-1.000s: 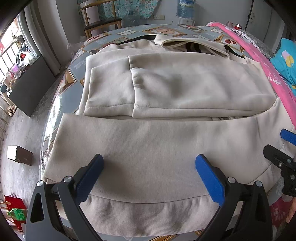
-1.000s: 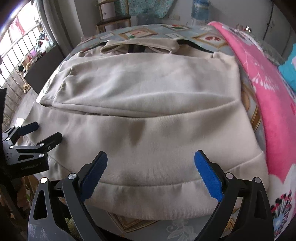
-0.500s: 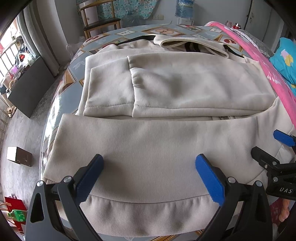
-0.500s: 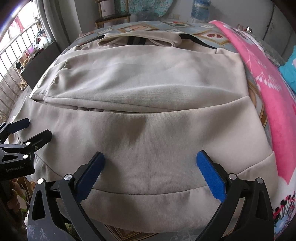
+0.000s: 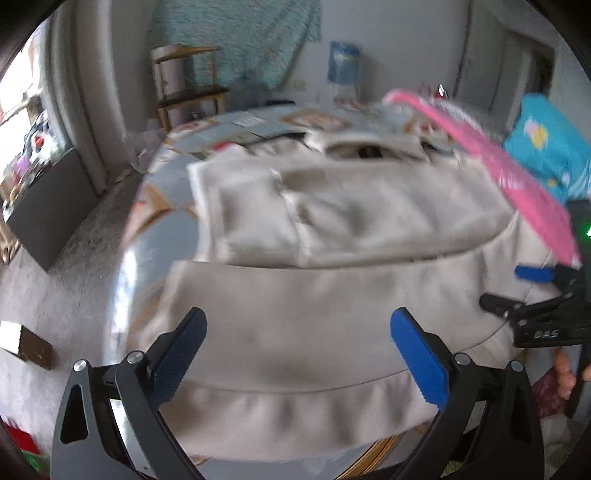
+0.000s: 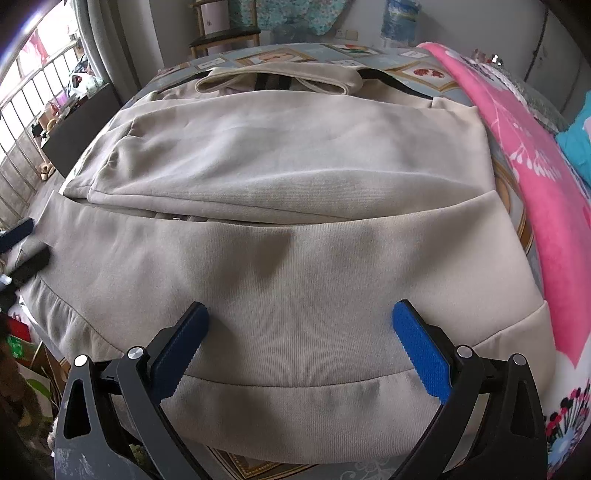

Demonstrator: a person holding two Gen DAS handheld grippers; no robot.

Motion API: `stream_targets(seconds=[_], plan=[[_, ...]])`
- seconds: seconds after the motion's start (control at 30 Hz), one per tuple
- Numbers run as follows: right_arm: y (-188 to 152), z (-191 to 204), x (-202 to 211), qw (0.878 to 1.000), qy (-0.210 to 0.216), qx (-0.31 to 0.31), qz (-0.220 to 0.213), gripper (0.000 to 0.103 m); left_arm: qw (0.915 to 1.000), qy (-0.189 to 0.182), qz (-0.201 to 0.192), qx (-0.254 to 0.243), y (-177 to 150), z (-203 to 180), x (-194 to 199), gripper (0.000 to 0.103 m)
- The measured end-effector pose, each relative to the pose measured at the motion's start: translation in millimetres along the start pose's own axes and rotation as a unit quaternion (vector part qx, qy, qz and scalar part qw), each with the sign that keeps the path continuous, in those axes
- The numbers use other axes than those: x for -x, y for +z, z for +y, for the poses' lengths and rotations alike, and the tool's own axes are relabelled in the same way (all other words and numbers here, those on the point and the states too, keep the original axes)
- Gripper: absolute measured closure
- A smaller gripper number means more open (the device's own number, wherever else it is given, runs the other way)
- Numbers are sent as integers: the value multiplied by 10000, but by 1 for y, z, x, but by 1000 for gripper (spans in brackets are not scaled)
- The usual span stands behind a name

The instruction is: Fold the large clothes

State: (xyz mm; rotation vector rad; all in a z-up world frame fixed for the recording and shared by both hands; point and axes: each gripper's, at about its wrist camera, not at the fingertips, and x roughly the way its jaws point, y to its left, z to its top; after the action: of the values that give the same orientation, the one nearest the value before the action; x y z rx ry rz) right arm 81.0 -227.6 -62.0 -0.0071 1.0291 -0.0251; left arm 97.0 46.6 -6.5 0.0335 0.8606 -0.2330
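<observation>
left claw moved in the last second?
Yes. The left claw has pulled back and tilted up: the beige garment sits lower and smaller, and more wall shows.

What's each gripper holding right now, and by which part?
Nothing. Left gripper and right gripper are both open, fingers spread over the beige sweatshirt near its ribbed hem, not clamped on it.

- setting: a lived-in room of a home.
- wooden chair against the far wall, patterned cloth hung behind it.
- water bottle near a wall socket.
- pink blanket on the patterned table cover.
- barred window, curtain.
</observation>
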Motion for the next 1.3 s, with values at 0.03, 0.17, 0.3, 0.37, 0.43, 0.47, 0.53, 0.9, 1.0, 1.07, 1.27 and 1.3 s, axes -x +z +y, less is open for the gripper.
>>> stream_targets(seconds=[0.03,0.17,0.3,0.37,0.43,0.47,0.53,0.9,1.0,1.07,1.27,1.3], plan=[[1,0,0,10000,0,-2,13,7,9999,-29,-10,113,-1,8,4,5],[1,0,0,10000,-8,-9,1,7,9982,-153,42,583,-12,46,15,11],[1,1,-1,10000,-13,-13,5,7,9957,-263,182,870,-16,65,12,29],[2,0,0,10000,-14,-15,19,7,9936,-438,243,1010,-16,73,6,40],[2,0,0,10000,-15,-18,22,7,9918,-544,353,1103,-16,79,0,50],[2,0,0,10000,-19,-25,27,7,9914,-575,381,1114,-16,81,-3,54],[1,1,0,10000,-34,-45,31,7,9905,-653,522,1087,-15,83,-10,59],[1,2,0,9999,-73,-105,46,7,9796,-1770,298,900,0,89,-1,64],[1,2,0,9999,-80,-115,30,7,9824,-1613,456,822,4,87,-10,64],[0,2,0,9999,-82,-117,29,7,9837,-1388,695,903,7,91,-25,64],[0,1,0,9999,-86,-126,17,7,9754,-1888,557,994,18,91,-26,70],[-1,1,0,9999,-87,-131,9,7,9745,-1987,497,919,19,88,-23,70]])
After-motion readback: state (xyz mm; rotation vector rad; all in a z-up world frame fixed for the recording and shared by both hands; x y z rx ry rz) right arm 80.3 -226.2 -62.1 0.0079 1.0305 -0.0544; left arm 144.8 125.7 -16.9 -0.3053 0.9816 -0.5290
